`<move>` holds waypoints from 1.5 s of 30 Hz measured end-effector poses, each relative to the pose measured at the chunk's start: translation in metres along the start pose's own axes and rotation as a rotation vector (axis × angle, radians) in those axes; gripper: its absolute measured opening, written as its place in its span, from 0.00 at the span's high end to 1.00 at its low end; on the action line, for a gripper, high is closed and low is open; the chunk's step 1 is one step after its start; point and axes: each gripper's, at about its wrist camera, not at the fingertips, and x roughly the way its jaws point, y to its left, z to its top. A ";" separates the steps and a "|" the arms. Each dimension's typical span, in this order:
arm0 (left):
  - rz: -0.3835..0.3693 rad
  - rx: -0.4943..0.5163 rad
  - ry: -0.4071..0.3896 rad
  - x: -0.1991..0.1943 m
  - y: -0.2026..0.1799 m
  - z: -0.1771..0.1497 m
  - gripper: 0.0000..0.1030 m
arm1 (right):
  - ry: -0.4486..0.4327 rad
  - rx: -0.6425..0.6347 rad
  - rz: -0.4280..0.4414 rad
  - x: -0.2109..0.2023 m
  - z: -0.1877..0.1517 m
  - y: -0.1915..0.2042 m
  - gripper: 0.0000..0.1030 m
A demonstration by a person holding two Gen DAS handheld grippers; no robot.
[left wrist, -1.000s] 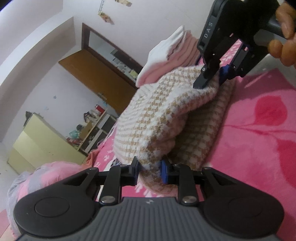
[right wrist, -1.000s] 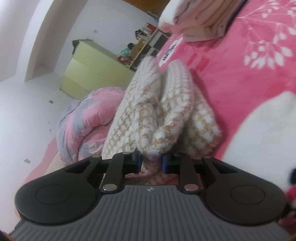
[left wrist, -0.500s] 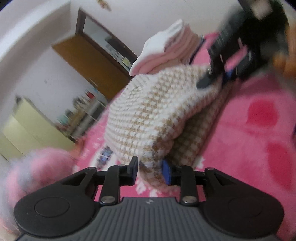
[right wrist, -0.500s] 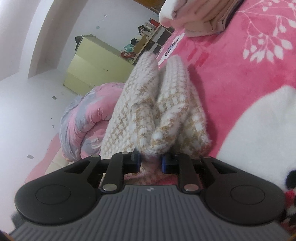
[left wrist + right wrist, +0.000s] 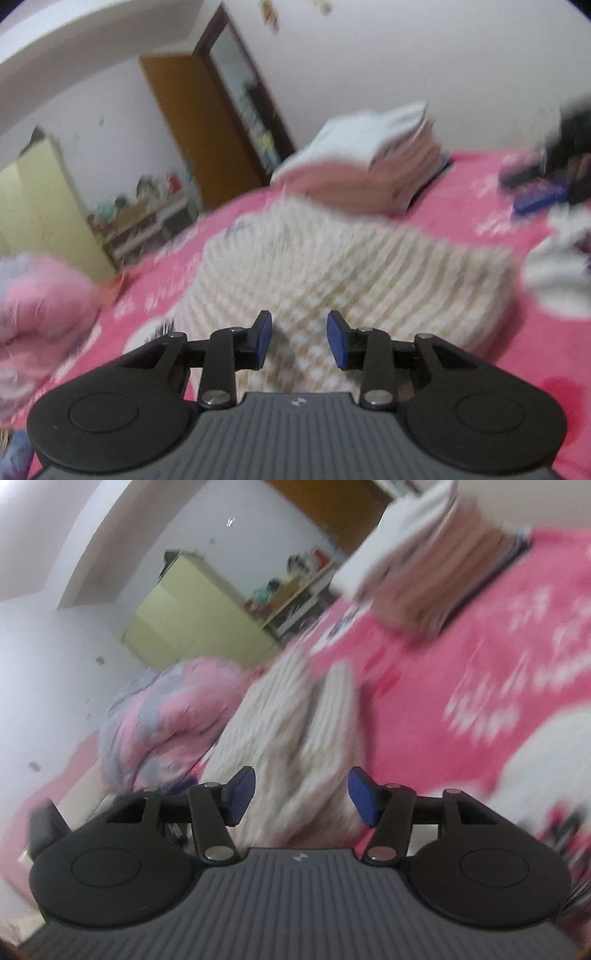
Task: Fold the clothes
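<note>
A folded beige-and-white houndstooth garment [image 5: 351,269] lies on the pink bed cover, blurred by motion. My left gripper [image 5: 299,339] hovers at its near edge, its jaws opening, blue pads clear of the cloth. In the right wrist view the same garment [image 5: 295,723] lies just past my right gripper [image 5: 301,794], whose jaws are opening wide and do not press on it. The right gripper [image 5: 554,162] shows as a dark blur at the far right of the left wrist view.
A stack of folded pink and white clothes [image 5: 373,162] sits behind the garment on the pink blanket [image 5: 480,657]. A bunched pink-and-grey quilt [image 5: 162,716] lies at the left. A yellow cabinet [image 5: 40,206], shelves and a brown door [image 5: 192,125] stand beyond the bed.
Both grippers have let go of the houndstooth garment, opened and lifted back. The garment now lies flat on the bed. The left view has rolled level.
</note>
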 end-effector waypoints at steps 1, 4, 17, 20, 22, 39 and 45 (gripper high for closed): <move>-0.002 -0.020 0.001 0.001 0.002 -0.004 0.64 | -0.008 -0.013 -0.015 0.003 0.011 -0.002 0.46; 0.017 -0.021 -0.006 0.001 0.000 -0.006 0.64 | 0.025 -0.063 -0.041 0.045 0.042 -0.009 0.47; 0.075 -0.001 -0.009 0.003 -0.009 -0.012 0.61 | 0.126 -0.058 0.083 0.181 0.069 -0.024 0.85; 0.084 0.005 -0.007 0.001 -0.009 -0.012 0.61 | 0.100 -0.149 0.115 0.184 0.067 -0.007 0.85; 0.086 0.002 -0.006 0.000 -0.009 -0.012 0.61 | 0.125 -0.187 0.099 0.194 0.064 0.000 0.86; 0.143 0.017 0.017 -0.010 -0.010 -0.010 0.61 | 0.170 -0.089 0.200 0.220 0.060 -0.004 0.86; 0.141 0.037 0.012 -0.007 -0.022 -0.006 0.62 | 0.161 0.015 0.186 0.214 0.062 -0.032 0.86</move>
